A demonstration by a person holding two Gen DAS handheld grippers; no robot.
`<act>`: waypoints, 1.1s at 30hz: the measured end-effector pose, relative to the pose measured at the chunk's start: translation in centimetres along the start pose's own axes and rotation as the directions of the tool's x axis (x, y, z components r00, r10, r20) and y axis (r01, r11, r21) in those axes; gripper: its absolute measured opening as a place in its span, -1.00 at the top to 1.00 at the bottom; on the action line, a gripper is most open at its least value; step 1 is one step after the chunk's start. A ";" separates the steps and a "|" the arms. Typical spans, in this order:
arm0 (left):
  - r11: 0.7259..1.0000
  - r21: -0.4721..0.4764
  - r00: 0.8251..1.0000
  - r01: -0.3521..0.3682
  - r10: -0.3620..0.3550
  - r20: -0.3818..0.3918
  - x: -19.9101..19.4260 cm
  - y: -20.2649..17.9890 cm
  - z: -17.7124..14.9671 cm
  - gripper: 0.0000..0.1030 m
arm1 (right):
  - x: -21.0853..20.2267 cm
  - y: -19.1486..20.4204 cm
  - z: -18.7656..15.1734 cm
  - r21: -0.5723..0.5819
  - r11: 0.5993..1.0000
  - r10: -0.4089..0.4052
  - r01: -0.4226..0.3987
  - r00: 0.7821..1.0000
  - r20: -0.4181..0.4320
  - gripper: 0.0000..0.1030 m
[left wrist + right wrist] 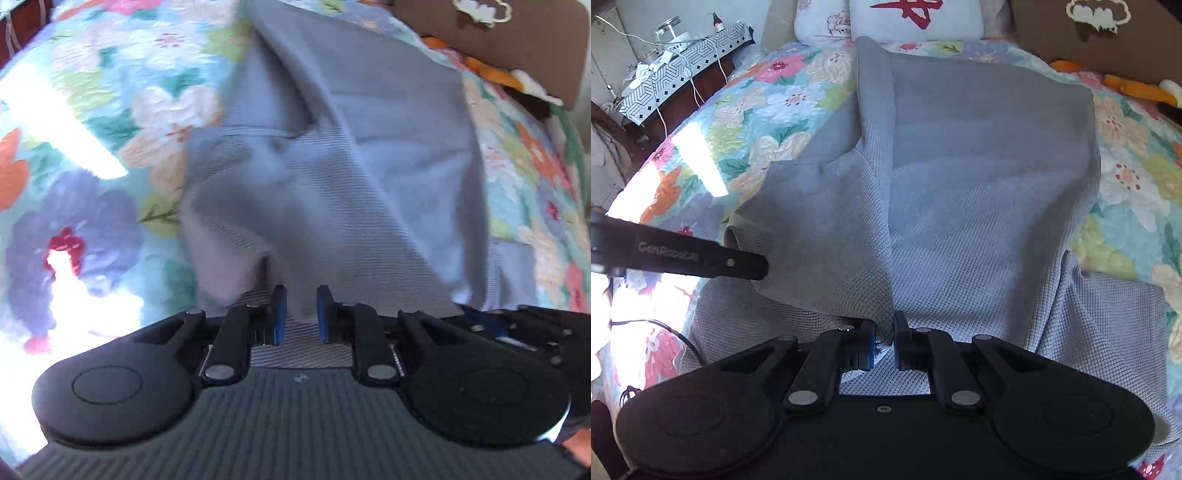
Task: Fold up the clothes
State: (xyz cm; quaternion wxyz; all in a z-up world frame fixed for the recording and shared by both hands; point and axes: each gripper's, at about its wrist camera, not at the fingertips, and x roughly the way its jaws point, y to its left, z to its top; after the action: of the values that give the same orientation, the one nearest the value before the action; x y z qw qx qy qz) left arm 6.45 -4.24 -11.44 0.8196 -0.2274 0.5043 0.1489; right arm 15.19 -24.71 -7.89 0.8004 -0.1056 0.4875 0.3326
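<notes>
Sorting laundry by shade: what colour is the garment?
Grey-blue garment, waffle-textured; clearest in the right wrist view.

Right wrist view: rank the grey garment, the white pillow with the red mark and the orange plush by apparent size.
1. grey garment
2. white pillow, though cropped and farther away
3. orange plush, partly cut off

The right gripper (884, 334) pinches a raised fold of the grey garment (979, 192), which lies spread on the floral bed cover (764, 107). The left gripper (753, 266) reaches in from nine o'clock, touching the cloth. Two pillows (916, 18) sit at twelve o'clock.
</notes>
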 end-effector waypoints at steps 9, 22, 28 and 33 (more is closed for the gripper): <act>0.996 -0.068 0.996 -0.051 0.055 0.065 -1.9 2.3 -1.5 0.68 | -2.2 1.6 0.0 0.005 1.000 0.017 -0.018 0.993 0.117 0.81; 0.997 -0.073 0.997 0.025 -0.019 0.080 -2.2 4.2 -2.1 0.50 | -0.2 2.2 -0.6 -0.024 0.987 -0.160 0.160 0.987 0.016 0.80; 0.998 -0.066 0.997 0.006 -0.001 0.083 -0.9 3.4 -1.5 -0.03 | 0.9 2.0 -1.8 -0.058 0.982 -0.183 0.180 0.981 -0.060 0.79; 0.998 -0.063 0.995 -0.001 0.007 0.098 0.6 3.0 -1.1 -0.29 | 0.4 1.5 -2.0 -0.049 0.980 -0.198 0.195 0.976 -0.090 0.78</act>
State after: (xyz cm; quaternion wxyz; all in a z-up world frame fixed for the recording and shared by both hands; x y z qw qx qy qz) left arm 4.42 -2.21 -13.03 0.8354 -0.2445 0.4592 0.1774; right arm 12.98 -24.41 -8.97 0.8032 -0.1848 0.5050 0.2561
